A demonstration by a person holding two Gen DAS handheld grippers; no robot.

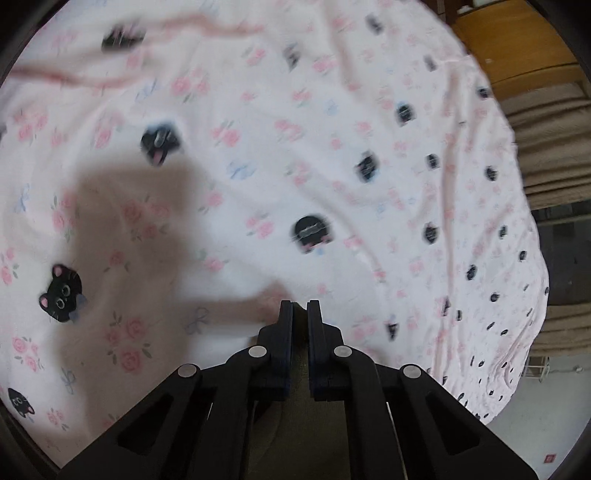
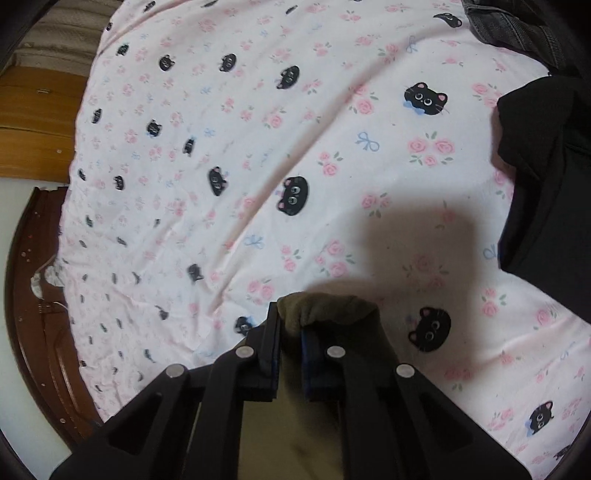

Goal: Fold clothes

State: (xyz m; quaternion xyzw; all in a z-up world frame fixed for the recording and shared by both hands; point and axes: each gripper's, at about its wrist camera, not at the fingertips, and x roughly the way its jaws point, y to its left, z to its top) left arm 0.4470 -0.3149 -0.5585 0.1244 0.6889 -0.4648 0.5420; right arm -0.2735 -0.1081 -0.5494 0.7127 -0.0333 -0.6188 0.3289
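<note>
My left wrist camera looks down along my fingers, close above the patterned bedsheet (image 1: 258, 147), blurred, perhaps tilted; my right wrist camera likewise, sharing that same sheet (image 2: 295, 129)

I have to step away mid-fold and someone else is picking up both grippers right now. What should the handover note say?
Left gripper: shut on the olive-brown garment, held above the bedsheet.
Right gripper: shut on the olive-brown garment, fabric bunched over its fingertips.
A black garment lies on the sheet to the right; something grey sits at the far edge.
Done: garment gripped at two points and lifted.
Left: lay it flat and fold it; the black piece looks unfolded.
</note>
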